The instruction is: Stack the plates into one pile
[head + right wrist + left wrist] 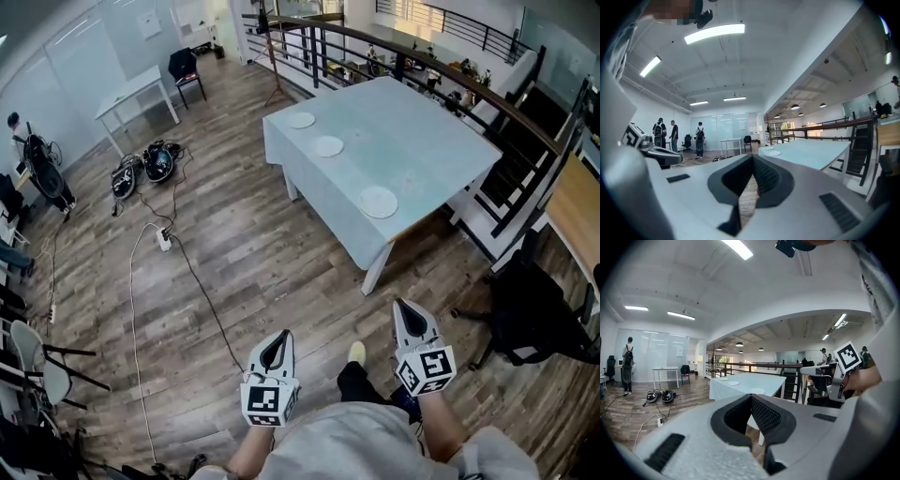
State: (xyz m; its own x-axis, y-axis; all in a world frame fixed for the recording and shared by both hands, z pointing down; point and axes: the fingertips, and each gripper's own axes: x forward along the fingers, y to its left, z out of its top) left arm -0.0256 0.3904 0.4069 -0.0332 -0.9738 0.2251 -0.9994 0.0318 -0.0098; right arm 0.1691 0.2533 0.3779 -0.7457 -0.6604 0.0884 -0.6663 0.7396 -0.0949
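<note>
Room: open loft hall with a wood floor [234, 253] and a railing [309, 37] at the far side.
Table [431, 150]: cloth-covered, at 12 o'clock, well apart from the person.
Plates: three white ones on the table, each apart from the others, none stacked.
Row: near plate [379, 202], middle plate [328, 146], far plate [301, 120]; the line runs away toward 11 o'clock along the table's left edge.
Left gripper [277, 339]: jaws closed together, nothing between them.
Right gripper [409, 314]: jaws closed together too, empty.
Key relation: near plate lies at about 12 o'clock from right gripper and 1 o'clock from left gripper; the right looks nearer.
Stage: likely the approach; no plate within reach yet.
</note>
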